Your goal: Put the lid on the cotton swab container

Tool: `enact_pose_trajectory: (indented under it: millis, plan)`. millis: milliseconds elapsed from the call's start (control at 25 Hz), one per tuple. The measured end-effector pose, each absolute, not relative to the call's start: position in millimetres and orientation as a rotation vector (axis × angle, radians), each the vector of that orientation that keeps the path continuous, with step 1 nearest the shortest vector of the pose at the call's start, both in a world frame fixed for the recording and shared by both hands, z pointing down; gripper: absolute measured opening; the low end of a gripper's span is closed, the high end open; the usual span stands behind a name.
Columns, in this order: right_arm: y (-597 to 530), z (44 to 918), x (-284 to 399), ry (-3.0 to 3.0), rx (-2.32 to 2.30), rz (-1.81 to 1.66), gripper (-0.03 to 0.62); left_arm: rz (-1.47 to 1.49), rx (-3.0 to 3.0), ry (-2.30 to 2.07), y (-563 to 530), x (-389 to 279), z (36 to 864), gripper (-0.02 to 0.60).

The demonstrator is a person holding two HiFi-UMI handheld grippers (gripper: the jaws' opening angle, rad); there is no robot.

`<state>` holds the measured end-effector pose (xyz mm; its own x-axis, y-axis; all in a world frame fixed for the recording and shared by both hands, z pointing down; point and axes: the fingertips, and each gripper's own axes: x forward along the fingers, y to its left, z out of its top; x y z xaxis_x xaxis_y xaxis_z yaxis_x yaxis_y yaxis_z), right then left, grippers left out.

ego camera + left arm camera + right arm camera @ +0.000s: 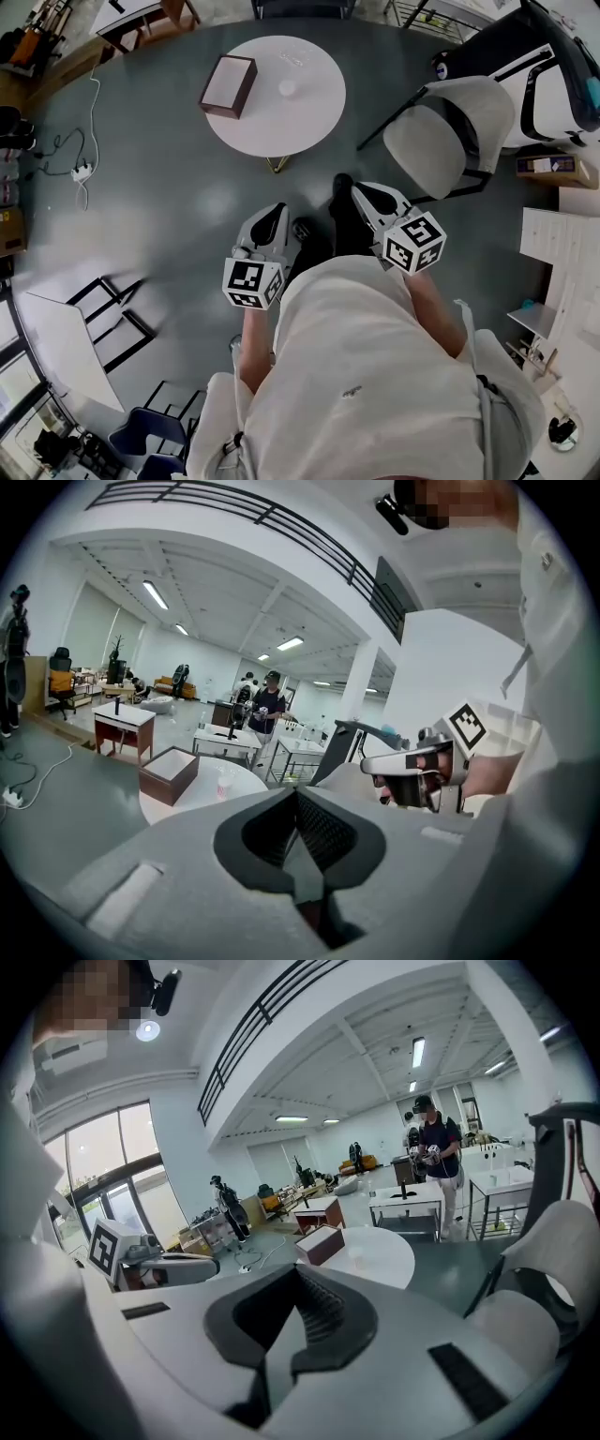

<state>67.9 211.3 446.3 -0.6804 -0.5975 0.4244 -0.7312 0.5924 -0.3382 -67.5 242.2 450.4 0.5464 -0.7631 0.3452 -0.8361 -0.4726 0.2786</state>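
Observation:
A small pale cotton swab container (288, 88) stands on the round white table (309, 127) far ahead of me; a faint clear item (293, 59) lies behind it, too small to tell what it is. The container also shows in the left gripper view (225, 782) and the right gripper view (359, 1258). My left gripper (278, 212) and right gripper (364, 192) are held close to my body, well short of the table. Both are shut with nothing between the jaws, as their own views show for the left gripper (298, 803) and the right gripper (298, 1283).
A brown box (228, 85) with a white inside sits on the table's left part. A white chair (445, 131) stands to the table's right. A power strip and cable (82, 172) lie on the floor at left. A person (433, 1162) stands at desks beyond the table.

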Motion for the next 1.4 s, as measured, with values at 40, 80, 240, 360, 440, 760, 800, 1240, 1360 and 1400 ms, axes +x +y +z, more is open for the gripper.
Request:
enact_pose_trajectory:
  millis: [40, 80, 240, 360, 440, 760, 800, 1240, 1360, 1400]
  plan:
    - [209, 447, 69, -2.556, 1.093, 0.727, 0.006, 0.24, 2.368, -1.301, 240, -67, 452, 0.008]
    - [207, 448, 71, -2.556, 1.091, 0.73, 0.006, 0.24, 2.365, -1.301, 238, -65, 453, 0.008]
    - [193, 450, 72, -2.56, 1.073, 0.718, 0.006, 0.249, 2.361, -1.317, 224, -61, 454, 0.008]
    - [178, 449, 71, -2.569, 1.061, 0.704, 0.006, 0.257, 2.362, -1.338, 211, -59, 450, 0.008]
    - [167, 449, 71, -2.575, 1.051, 0.705, 0.006, 0.305, 2.387, -1.355, 202, -56, 449, 0.008]
    - [107, 444, 74, -2.599, 1.003, 0.691, 0.006, 0.336, 2.404, -1.378, 152, -42, 437, 0.008]
    - [99, 444, 75, -2.601, 0.995, 0.688, 0.006, 0.351, 2.416, -1.377, 145, -38, 436, 0.008]
    - [19, 447, 85, -2.654, 0.812, 0.686, 0.006, 0.428, 2.428, -1.405, 77, 14, 432, 0.008]
    - [4, 447, 85, -2.666, 0.754, 0.688, 0.006, 0.438, 2.398, -1.428, 65, 21, 435, 0.008]
    - [0, 447, 83, -2.67, 0.734, 0.686, 0.006, 0.435, 2.386, -1.435, 62, 22, 436, 0.008]
